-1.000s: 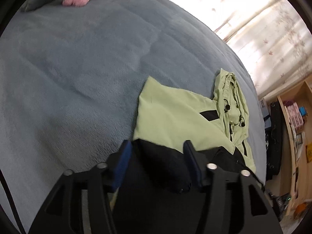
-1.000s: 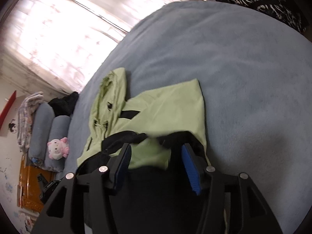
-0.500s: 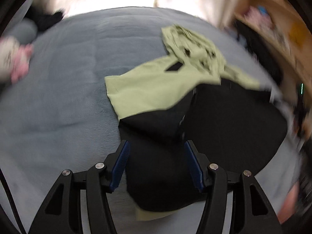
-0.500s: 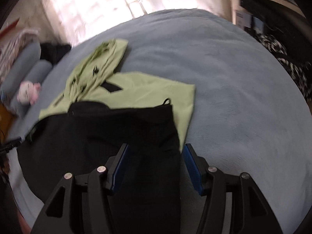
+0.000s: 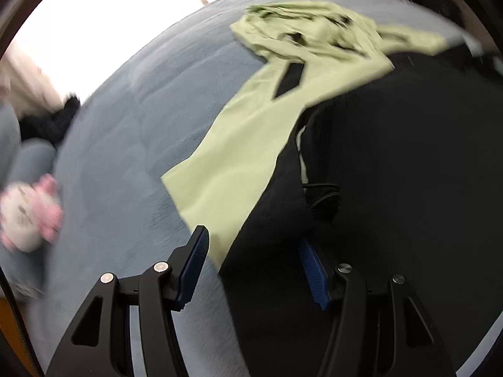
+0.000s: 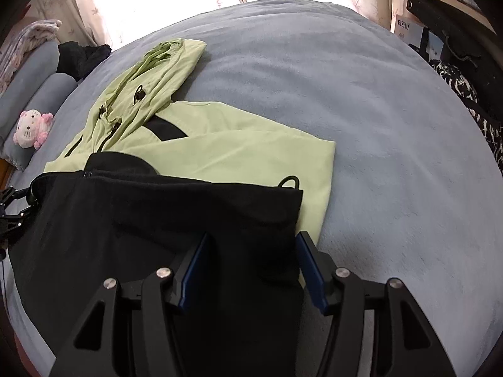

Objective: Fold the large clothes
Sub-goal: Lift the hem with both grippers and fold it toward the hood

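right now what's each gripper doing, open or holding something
left gripper: open, holding nothing, above the edge of the black and green jacket.
right gripper: open, holding nothing, over the jacket's black part.

Both wrist cameras look steeply down along their fingers, close over the near edge of the blue bed (image 6: 393, 125). Each faces its far edge at the bright curtains, and both share the green-and-black jacket (image 5: 251, 144) (image 6: 239, 147).

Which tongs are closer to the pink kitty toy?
Probably left. The left tongs show the kitty toy close beside them, while from the right tongs the toy sits far across the jacket.
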Demonstrator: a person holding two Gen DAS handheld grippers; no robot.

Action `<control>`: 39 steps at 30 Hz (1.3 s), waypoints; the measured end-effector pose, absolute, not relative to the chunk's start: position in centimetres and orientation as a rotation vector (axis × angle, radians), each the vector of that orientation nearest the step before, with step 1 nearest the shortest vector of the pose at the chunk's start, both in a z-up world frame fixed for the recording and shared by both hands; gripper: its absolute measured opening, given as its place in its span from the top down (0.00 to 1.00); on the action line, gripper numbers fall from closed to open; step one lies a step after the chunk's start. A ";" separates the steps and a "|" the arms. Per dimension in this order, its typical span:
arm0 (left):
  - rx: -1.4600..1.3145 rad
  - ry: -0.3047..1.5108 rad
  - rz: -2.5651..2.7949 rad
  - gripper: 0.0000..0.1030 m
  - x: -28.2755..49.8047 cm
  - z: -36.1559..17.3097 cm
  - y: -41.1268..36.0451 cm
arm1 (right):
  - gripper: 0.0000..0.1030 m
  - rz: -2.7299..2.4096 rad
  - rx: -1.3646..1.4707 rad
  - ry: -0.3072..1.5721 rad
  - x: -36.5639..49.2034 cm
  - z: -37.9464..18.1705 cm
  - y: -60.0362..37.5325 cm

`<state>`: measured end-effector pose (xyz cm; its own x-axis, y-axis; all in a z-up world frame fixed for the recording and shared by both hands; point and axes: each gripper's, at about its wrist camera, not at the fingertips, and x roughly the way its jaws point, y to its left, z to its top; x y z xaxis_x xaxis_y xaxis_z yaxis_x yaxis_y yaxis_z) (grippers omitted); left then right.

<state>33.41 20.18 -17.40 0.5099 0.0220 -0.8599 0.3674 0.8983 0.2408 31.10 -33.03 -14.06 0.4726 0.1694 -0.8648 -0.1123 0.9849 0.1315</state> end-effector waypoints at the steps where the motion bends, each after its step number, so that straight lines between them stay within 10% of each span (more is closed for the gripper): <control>1: 0.344 1.035 -0.217 0.45 34.4 -17.3 21.0 | 0.45 0.172 0.069 1.068 31.3 -14.1 -33.1; 16: -0.104 1.023 -0.515 0.29 34.5 -14.9 24.8 | 0.45 0.226 0.173 1.070 32.4 -14.6 -33.8; 27: 0.126 1.082 -0.398 0.22 36.5 -18.2 21.8 | 0.45 0.209 0.243 1.063 33.2 -15.8 -34.3; 30: 0.138 1.060 -0.382 0.74 37.1 -18.5 21.7 | 0.55 0.177 0.186 1.056 33.1 -15.7 -33.7; 32: 0.116 1.045 -0.352 0.82 37.5 -18.3 22.0 | 0.83 0.153 0.153 1.044 33.0 -15.4 -33.6; 39: 0.060 0.918 -0.273 0.88 38.3 -14.1 22.8 | 0.89 0.095 0.109 0.870 32.5 -10.9 -33.2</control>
<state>38.30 22.83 -14.09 0.5753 -0.2072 -0.7913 0.2586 0.9638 -0.0644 32.54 -33.17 -10.92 0.6416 0.1278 -0.7564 -0.0388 0.9902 0.1343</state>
